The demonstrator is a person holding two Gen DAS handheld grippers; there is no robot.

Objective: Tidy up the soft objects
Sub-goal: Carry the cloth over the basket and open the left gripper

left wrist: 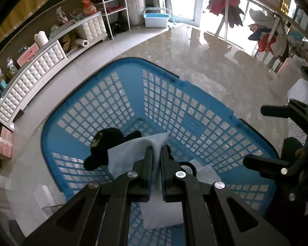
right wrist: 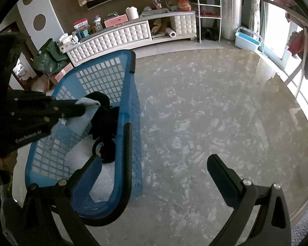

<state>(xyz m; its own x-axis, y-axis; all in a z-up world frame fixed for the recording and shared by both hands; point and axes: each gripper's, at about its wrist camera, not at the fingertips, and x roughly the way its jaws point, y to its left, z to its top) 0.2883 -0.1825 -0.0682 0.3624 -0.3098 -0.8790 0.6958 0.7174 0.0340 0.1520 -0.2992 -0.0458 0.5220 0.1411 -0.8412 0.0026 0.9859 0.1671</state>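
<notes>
The left gripper (left wrist: 157,149) was pinched nearly closed on one pale blue cloth (left wrist: 133,149), held over the single blue basket (left wrist: 195,94). Beneath and just beyond its fingers lay one black soft item (left wrist: 104,141) and one white cloth (right wrist: 80,153) on the basket floor. The right gripper (right wrist: 154,164) stood wide open and held nothing, its left finger (right wrist: 88,170) over the basket.

Home living room, tufted sideboard (right wrist: 121,35), drying rack (left wrist: 273,26)

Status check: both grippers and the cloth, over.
Left gripper shut on pale grey cloth, over blue plastic laundry basket. Right gripper open, empty. Black soft item already inside.
</notes>
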